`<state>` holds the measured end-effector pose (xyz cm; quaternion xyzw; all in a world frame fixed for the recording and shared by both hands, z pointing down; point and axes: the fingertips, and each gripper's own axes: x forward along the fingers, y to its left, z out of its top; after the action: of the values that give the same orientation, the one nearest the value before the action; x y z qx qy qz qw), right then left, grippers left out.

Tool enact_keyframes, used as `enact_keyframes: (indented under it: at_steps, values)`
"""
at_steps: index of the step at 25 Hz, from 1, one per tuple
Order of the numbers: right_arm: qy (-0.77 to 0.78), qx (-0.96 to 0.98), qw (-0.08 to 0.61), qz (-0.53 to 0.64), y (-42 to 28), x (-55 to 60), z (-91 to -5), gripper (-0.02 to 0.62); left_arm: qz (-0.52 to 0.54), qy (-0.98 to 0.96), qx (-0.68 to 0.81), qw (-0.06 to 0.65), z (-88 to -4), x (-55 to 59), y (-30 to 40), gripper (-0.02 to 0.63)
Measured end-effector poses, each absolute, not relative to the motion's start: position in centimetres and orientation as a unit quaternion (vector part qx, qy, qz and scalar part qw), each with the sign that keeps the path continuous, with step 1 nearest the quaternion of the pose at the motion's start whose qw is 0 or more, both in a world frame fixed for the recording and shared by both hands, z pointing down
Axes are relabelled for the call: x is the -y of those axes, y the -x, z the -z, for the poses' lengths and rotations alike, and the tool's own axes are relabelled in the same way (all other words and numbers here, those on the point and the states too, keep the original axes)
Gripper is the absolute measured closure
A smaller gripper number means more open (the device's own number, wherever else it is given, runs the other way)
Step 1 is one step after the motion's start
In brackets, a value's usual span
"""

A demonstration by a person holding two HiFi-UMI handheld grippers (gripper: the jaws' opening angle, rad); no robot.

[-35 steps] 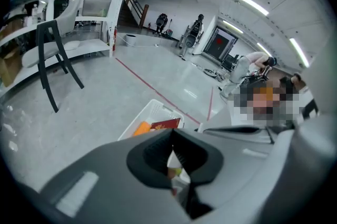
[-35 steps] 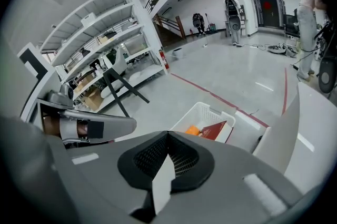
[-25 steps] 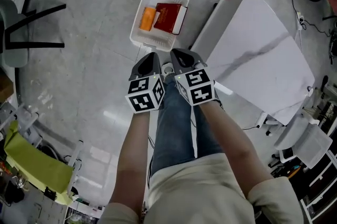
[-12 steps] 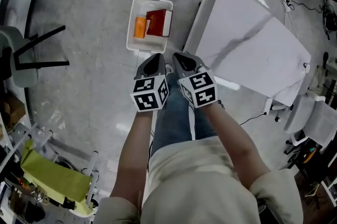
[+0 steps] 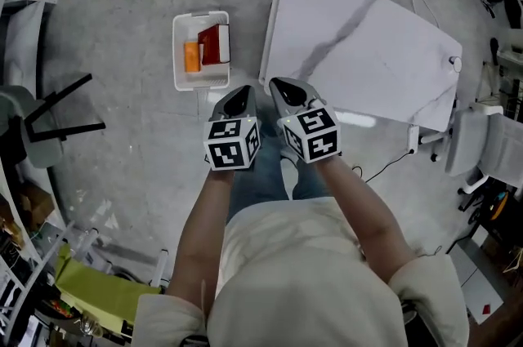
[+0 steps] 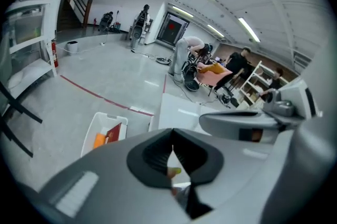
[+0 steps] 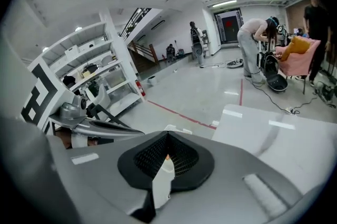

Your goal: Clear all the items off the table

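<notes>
- A person stands over a grey floor with the left gripper (image 5: 239, 95) and right gripper (image 5: 282, 88) held side by side at waist height, each claw pinched fully together and holding nothing
- The white table (image 5: 359, 43) lies ahead and to the right of the claws, the right gripper the nearer of the two; only a grey marbled streak shows on its top, with no item in sight there
- The task's things sit in a white bin (image 5: 176, 51) on the floor, ahead and to the left and just beside the table's near corner, closer to the left gripper
- In the bin an orange item (image 5: 191, 56) lies beside a red boxlike item (image 5: 214, 44); the bin's long axis runs away from the person, and both items lie along it
- By the look of the bare tabletop the clearing is done or nearly so; any further reach would go forward and left to the bin
- No brand or label can be read: the red item's cover print is too small, and the only bold marks are the black-and-white squares on the gripper cubes
</notes>
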<state>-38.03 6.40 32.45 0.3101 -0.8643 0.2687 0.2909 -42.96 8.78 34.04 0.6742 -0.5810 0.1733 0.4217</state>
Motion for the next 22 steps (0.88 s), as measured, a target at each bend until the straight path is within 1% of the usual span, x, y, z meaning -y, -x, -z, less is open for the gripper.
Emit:
enact_keyframes:
  at_steps: [11, 22]
  values:
    - [-0.391, 0.836, 0.260, -0.285, 21.0, -6.1, -30.5, 0.597, -0.200, -0.729, 0.520, 0.398, -31.4, -7.8, 26.9, 0.597]
    - [-0.448, 0.814, 0.228, -0.291, 7.6, -7.4, -29.1, 0.597, -0.221, -0.770, 0.479, 0.359, -29.5, -7.5, 13.7, 0.597]
